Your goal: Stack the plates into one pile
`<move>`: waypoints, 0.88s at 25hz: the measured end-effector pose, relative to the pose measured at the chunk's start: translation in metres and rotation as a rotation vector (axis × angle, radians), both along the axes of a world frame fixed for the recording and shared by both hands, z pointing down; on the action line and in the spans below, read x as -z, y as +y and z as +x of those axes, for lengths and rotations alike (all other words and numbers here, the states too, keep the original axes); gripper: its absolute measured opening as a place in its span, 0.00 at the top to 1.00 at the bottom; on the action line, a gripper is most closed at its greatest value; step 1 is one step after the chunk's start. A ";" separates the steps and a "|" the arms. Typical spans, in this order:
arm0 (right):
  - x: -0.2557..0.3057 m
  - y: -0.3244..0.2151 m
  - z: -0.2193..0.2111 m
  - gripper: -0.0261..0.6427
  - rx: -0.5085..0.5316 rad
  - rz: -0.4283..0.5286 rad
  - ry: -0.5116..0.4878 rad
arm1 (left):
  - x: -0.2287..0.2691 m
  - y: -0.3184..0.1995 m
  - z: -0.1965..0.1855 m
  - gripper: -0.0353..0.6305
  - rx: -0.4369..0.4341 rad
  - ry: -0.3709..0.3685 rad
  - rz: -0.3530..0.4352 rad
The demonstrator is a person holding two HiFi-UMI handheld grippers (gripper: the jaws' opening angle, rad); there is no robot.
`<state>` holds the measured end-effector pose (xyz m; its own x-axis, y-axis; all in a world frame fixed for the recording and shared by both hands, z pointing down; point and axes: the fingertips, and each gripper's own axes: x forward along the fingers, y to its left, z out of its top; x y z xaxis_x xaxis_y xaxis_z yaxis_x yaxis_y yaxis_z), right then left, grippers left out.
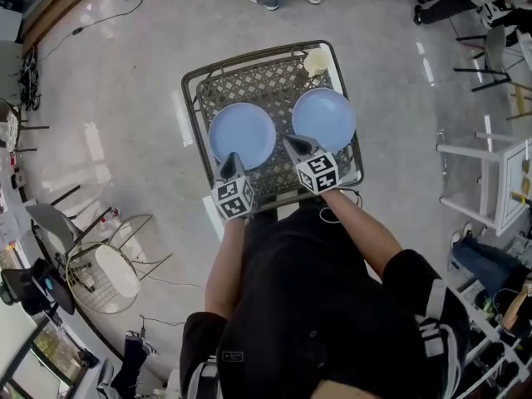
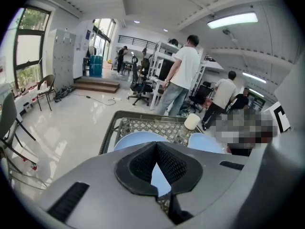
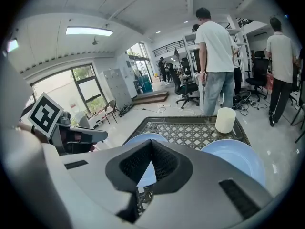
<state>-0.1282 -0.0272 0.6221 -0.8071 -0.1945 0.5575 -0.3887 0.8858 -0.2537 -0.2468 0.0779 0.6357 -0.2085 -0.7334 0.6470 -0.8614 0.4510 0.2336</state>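
Two light blue plates lie side by side on a dark lattice-top table [image 1: 193, 106]: the left plate [image 1: 242, 133] [image 2: 128, 140] [image 3: 144, 139] and the right plate [image 1: 324, 119] [image 2: 206, 142] [image 3: 240, 157]. My left gripper [image 1: 230, 161] [image 2: 156, 148] hovers at the near rim of the left plate, shut, with nothing between its jaws. At the near-left rim of the right plate my right gripper [image 1: 291, 144] [image 3: 151, 145] is also shut and empty. Neither plate is held.
A cream cup [image 1: 316, 61] [image 2: 192, 121] [image 3: 225, 119] stands at the table's far right corner. People stand beyond the table's far edge [image 3: 217, 56]. A wire-frame chair [image 1: 104, 277] is on the floor to the left, a white shelf unit [image 1: 499, 181] to the right.
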 end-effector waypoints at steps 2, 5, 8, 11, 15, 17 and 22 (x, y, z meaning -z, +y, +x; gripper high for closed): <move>-0.003 0.007 -0.013 0.95 -0.003 -0.001 0.013 | -0.003 0.010 -0.015 0.93 0.014 0.004 -0.006; -0.009 0.014 -0.030 0.95 -0.011 -0.005 0.032 | -0.009 0.022 -0.035 0.92 0.025 0.012 -0.015; -0.018 0.020 -0.043 0.95 -0.028 -0.022 0.046 | -0.019 0.030 -0.051 0.93 0.024 0.019 -0.032; -0.031 0.023 -0.050 0.95 -0.052 -0.034 0.084 | -0.028 0.035 -0.064 0.92 0.020 0.030 -0.046; -0.045 0.026 -0.057 0.94 -0.080 -0.055 0.125 | -0.042 0.040 -0.078 0.92 0.022 0.060 -0.069; -0.054 0.026 -0.056 0.94 -0.092 -0.065 0.147 | -0.052 0.041 -0.081 0.92 0.023 0.079 -0.088; -0.082 0.022 -0.052 0.91 -0.127 -0.096 0.218 | -0.079 0.043 -0.086 0.91 0.029 0.124 -0.134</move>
<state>-0.1806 -0.0053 0.7046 -0.6384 -0.2241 0.7364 -0.5496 0.8025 -0.2323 -0.3330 0.1206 0.7150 -0.1412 -0.6334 0.7608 -0.8158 0.5098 0.2731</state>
